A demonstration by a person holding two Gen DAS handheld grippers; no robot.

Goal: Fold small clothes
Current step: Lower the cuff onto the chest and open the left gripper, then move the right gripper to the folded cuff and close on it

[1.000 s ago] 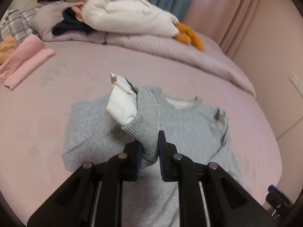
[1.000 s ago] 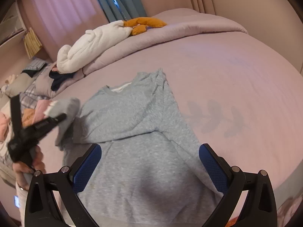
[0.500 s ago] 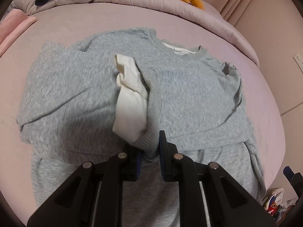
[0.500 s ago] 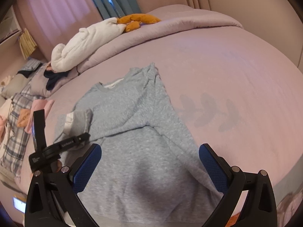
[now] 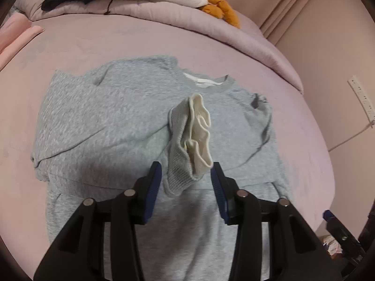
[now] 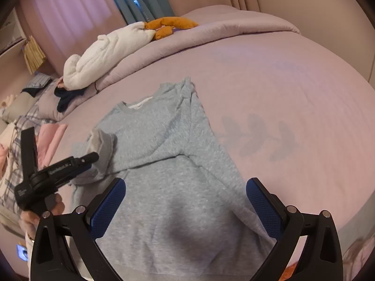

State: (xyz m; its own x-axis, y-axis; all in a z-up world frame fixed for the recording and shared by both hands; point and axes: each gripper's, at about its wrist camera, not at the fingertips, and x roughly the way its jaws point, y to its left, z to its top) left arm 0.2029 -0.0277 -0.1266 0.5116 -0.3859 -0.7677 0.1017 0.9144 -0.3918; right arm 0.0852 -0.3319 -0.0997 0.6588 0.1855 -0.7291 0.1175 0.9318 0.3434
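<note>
Sweatshirt: the grey sweatshirt (image 5: 112, 126) is lying flat on the pink bed (image 5: 117, 44), collar at the far side, hem at the near edge.
Sleeve cuff: the sleeve cuff (image 5: 185, 154), grey rib outside and cream lining showing, is resting folded across the sweatshirt's chest, just below the collar.
Left gripper: the left gripper (image 5: 186, 182) is pointing down at the cuff; its fingers (image 5: 154, 182) are opening, standing apart on either side of the cuff's near end, and the pads are no longer pressing on it, though the right pad is sitting right beside the cream edge.
Right gripper: the right gripper (image 6: 185, 206) is hovering over the near part of the sweatshirt with its blue fingers (image 6: 107, 208) spread wide, holding and touching nothing.
Hand: a hand (image 6: 41, 213) is gripping the left gripper's handle at the left edge of the right wrist view.
Far side: a white plush toy (image 6: 105, 53) is lying on the rolled duvet (image 5: 164, 16).
</note>
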